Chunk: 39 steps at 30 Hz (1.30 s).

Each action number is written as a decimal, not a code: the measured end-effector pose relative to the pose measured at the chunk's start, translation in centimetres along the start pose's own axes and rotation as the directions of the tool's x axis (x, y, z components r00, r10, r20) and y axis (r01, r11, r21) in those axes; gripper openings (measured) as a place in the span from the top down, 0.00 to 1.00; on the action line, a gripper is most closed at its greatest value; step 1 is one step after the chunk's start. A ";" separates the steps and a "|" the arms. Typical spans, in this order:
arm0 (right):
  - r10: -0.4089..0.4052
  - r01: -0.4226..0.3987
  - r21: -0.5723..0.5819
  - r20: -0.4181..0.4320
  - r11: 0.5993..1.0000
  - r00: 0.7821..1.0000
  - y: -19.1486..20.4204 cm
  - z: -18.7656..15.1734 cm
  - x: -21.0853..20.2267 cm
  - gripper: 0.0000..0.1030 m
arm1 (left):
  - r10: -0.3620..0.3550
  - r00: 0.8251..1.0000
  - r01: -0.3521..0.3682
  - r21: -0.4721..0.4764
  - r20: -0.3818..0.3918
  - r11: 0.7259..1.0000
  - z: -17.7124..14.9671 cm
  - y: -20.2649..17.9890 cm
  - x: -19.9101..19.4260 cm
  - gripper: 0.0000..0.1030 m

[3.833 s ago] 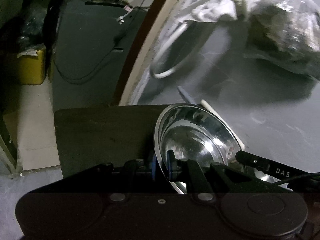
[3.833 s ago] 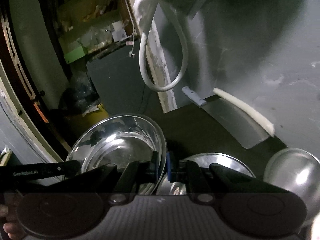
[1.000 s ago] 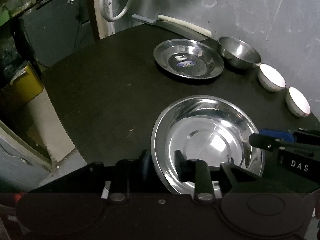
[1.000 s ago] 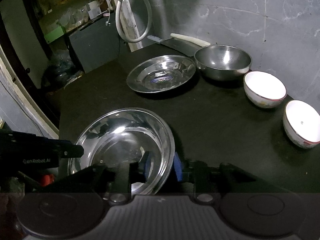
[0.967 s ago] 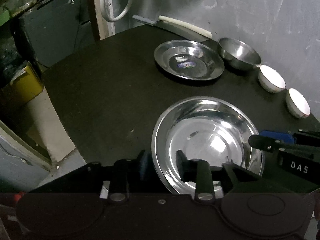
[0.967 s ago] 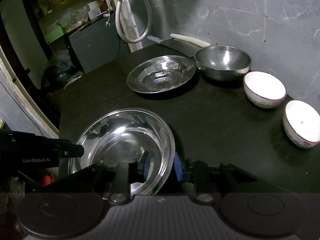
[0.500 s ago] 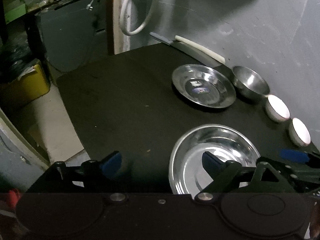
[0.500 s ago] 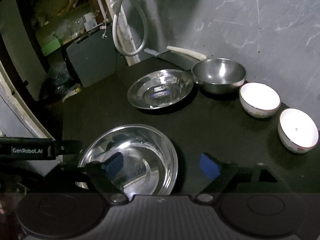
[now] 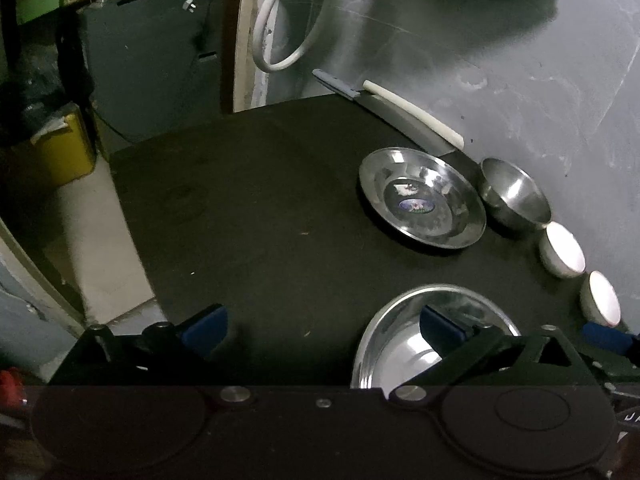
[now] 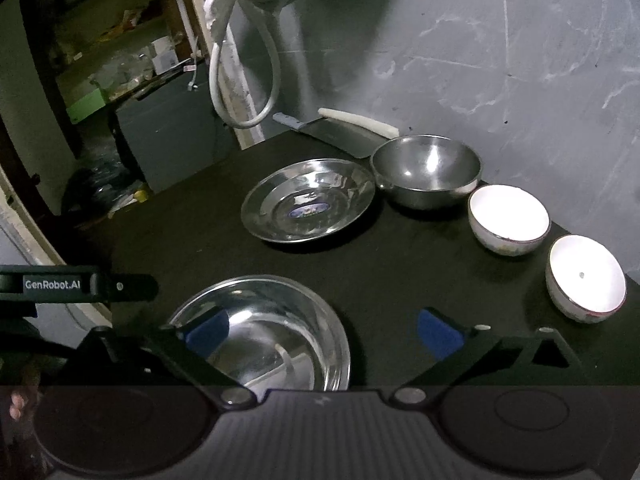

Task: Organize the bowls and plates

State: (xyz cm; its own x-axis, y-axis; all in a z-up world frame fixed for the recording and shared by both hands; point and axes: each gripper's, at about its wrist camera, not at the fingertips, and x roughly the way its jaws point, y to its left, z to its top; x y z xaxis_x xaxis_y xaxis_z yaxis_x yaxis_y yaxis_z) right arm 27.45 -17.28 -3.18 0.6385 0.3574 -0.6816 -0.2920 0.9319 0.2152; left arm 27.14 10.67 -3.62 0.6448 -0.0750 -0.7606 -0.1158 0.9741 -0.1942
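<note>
1. The left gripper [image 9: 322,326] hangs above the dark bench [image 9: 248,216] with its blue-padded fingers [image 9: 204,326] spread wide and nothing between them.
2. The right gripper [image 10: 320,334] is likewise spread wide and holds nothing; its left finger sits over the near steel basin [image 10: 276,328], its right finger over bare bench.
3. That wide steel basin rests upright on the bench at the near edge, just in front of both grippers; the left wrist view shows it low on the right [image 9: 404,344], partly hidden behind the gripper's finger.
4. Farther back a flat steel plate [image 10: 308,200] with a small label at its centre lies on the bench, well apart from the basin.
5. Just beside the plate, on its right, stands a deep steel bowl [image 10: 426,170].
6. Two white bowls follow in a row along the grey wall [image 10: 500,60]: the first white bowl [image 10: 508,218] near the steel bowl, the second white bowl [image 10: 586,276] just beyond it.
7. A cleaver [image 10: 340,132] with a pale strip along its top lies at the back of the bench, against the wall.
8. A white hose loop [image 10: 244,80] hangs beside a door frame.
</note>
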 end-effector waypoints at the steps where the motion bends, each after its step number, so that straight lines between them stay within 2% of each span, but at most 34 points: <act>1: -0.004 0.004 0.003 0.002 1.000 1.000 0.0 0.1 0.1 0.00 | -0.010 1.000 0.010 -0.007 -0.001 1.000 0.2 0.1 0.3 0.01; 16: -0.099 0.100 0.126 -0.011 0.987 0.995 -2.3 2.4 4.2 0.00 | -0.054 0.998 0.055 0.034 -0.021 0.998 6.3 0.2 7.6 0.01; 21: -0.118 0.119 0.133 -0.016 0.984 0.993 -2.7 3.7 6.1 0.00 | -0.059 0.998 0.061 0.063 -0.027 0.996 8.5 -0.6 10.1 0.01; 26: -0.117 0.118 0.120 -0.018 0.986 0.993 -2.5 5.3 8.5 0.00 | -0.041 0.998 0.044 0.088 -0.038 0.995 10.5 -1.3 12.5 0.01; 32: -0.100 0.102 0.140 -0.023 0.985 0.995 -2.5 6.4 10.6 0.02 | -0.052 0.998 0.057 0.112 -0.047 0.992 11.8 -1.9 14.2 0.01; 39: -0.083 0.089 0.161 -0.042 0.983 0.996 -2.7 6.9 12.2 0.12 | -0.055 0.997 0.062 0.116 -0.062 0.991 12.2 -2.1 15.4 0.01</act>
State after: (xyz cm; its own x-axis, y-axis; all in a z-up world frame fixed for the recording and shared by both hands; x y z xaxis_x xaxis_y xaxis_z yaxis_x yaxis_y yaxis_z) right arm 40.95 -14.96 -7.28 0.6300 0.2761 -0.7258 -0.1159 0.9576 0.2637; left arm 46.50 10.08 -7.36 0.6023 -0.1418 -0.7856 0.0132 0.9857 -0.1678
